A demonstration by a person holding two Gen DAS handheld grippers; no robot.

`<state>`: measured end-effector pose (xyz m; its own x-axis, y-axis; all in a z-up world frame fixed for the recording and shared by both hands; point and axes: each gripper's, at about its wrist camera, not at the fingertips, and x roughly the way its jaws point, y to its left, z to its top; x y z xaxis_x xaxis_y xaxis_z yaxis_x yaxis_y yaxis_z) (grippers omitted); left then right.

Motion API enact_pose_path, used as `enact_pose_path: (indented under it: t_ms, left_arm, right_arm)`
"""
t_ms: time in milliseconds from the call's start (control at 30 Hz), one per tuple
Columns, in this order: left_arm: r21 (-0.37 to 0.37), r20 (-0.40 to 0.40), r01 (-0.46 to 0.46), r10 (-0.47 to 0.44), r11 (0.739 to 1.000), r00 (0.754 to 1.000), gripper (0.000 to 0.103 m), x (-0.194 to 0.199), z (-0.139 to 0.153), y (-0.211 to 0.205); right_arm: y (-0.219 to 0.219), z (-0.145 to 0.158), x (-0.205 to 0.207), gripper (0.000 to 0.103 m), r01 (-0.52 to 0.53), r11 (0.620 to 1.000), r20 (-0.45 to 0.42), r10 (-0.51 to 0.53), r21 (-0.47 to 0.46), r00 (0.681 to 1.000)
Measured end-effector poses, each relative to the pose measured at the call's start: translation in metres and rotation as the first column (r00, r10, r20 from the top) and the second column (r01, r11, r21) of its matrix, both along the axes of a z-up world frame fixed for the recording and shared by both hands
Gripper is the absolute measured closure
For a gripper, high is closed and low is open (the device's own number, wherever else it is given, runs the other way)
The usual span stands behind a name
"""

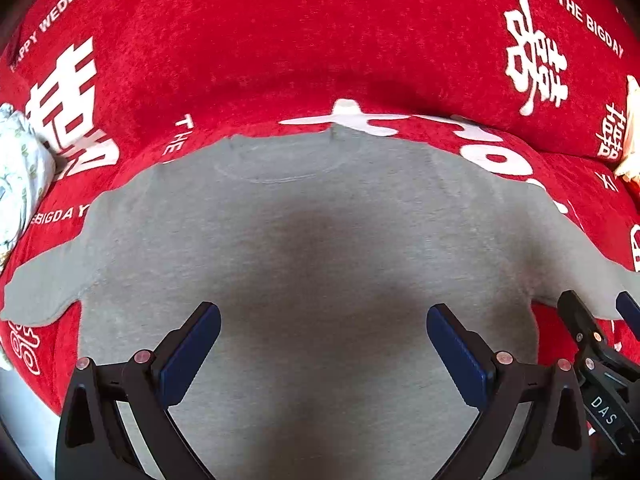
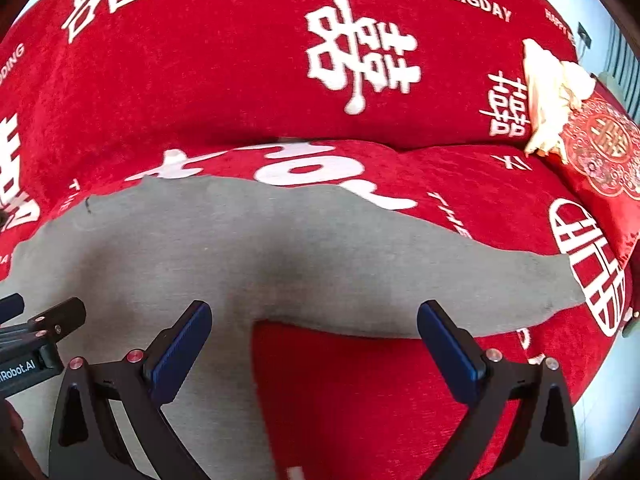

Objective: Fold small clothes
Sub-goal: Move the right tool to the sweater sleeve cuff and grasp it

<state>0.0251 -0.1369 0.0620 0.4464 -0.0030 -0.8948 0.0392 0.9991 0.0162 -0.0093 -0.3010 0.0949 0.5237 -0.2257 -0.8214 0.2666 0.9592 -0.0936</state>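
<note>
grey shirt (image 1: pixel 304 248) lies spread flat on the red sofa cover (image 1: pixel 248 40), sleeves out, ready for folding; left gripper (image 1: pixel 323 344) and right gripper (image 2: pixel 314 340) hover above, jaws apart, empty

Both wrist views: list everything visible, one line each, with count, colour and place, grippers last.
Grey shirt: one, grey, spread flat on the sofa seat, sleeves out to both sides.
Sofa cover: one, red with white lettering, over seat and backrest.
Patterned cloth: one, white with a green print, at the left edge.
Embroidered cushion: one, red, far right on the seat.
Cream fabric: one, cream, beside that cushion.
Left gripper: black with blue pads, open above the shirt body.
Right gripper: same colours, open above the right sleeve.
</note>
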Motion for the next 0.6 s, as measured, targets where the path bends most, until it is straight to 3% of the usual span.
enact_pose_path:
  t_ms: [600]
  left_arm:
    - [0.024, -0.005, 0.128, -0.128, 0.991, 0.992, 0.0, 0.011, -0.004, -0.09]
  right_arm:
    - [-0.091, -0.011, -0.016, 0.001, 0.161, 0.987, 0.006, -0.16, -0.006, 0.987]
